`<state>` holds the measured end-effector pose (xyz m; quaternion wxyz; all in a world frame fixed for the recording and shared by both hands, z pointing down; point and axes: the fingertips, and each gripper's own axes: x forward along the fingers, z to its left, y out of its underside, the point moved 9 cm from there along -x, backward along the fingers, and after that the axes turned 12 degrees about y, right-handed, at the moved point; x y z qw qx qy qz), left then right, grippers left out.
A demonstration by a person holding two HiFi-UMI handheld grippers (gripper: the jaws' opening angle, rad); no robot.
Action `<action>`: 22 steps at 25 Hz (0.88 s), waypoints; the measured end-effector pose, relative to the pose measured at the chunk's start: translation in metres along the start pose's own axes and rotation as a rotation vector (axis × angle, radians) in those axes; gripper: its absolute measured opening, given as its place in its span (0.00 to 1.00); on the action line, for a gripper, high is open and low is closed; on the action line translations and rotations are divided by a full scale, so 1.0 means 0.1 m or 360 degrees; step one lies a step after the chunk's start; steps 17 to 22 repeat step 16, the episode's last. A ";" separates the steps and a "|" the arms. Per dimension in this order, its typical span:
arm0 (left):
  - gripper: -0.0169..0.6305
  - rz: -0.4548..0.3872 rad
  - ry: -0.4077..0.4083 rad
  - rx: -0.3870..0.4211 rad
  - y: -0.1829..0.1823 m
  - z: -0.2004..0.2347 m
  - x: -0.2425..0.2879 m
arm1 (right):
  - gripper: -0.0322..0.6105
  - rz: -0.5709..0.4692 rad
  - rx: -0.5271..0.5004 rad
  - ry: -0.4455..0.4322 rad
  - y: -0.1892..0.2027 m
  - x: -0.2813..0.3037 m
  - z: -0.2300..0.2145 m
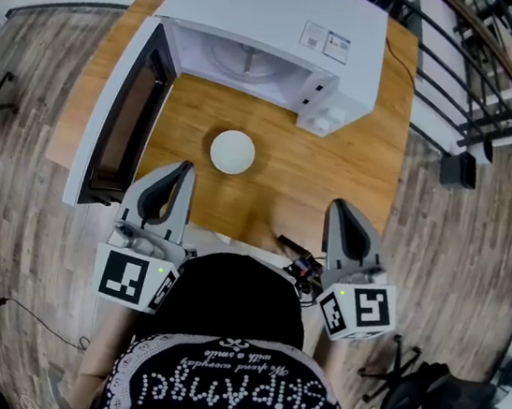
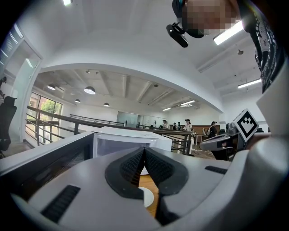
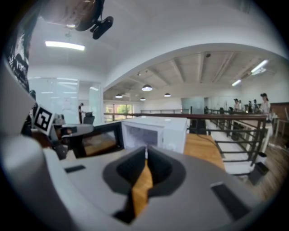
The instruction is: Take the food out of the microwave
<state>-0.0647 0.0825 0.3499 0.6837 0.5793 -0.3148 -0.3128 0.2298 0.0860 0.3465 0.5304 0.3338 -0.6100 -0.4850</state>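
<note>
Microwave (image 1: 281, 23), white, at far side of wooden worktop (image 1: 356, 166); door (image 1: 122, 114) swung fully open to the left, pale cavity facing the near side. White dish (image 1: 232, 151) out on the worktop, just in front of the cavity mouth, apart from the microwave, nearer the door side; contents not readable from above. Left claw (image 1: 184, 168) at near left of worktop, pointing far, jaws pressed together with nothing between them, tips just near-left of the white dish, not touching it. In left gripper view, rim of the dish showing below the closed tips, microwave straight beyond. Right claw (image 1: 339, 204) at near right, well apart from the dish, jaws likewise pressed together, pinching nothing; only bare wood seen through the gap behind the tips in right gripper view. Marker cube (image 1: 132, 276) at the near end of each claw. Thin black cable (image 1: 293, 247) at near edge of worktop, just beside right claw. Black top (image 1: 232, 375) with beaded lettering at bottom of head view. Railing (image 1: 463, 77) off the worktop's right side, plank floor (image 1: 41, 55) all around.
</note>
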 end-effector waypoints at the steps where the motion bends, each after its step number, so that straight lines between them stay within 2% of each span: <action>1: 0.08 -0.0007 -0.0002 0.0004 -0.01 0.00 0.00 | 0.11 -0.0005 -0.0004 0.0000 -0.01 0.01 0.00; 22: 0.08 -0.0014 0.0045 -0.0004 -0.08 -0.06 0.07 | 0.11 -0.0014 0.0000 0.0055 -0.01 -0.05 -0.11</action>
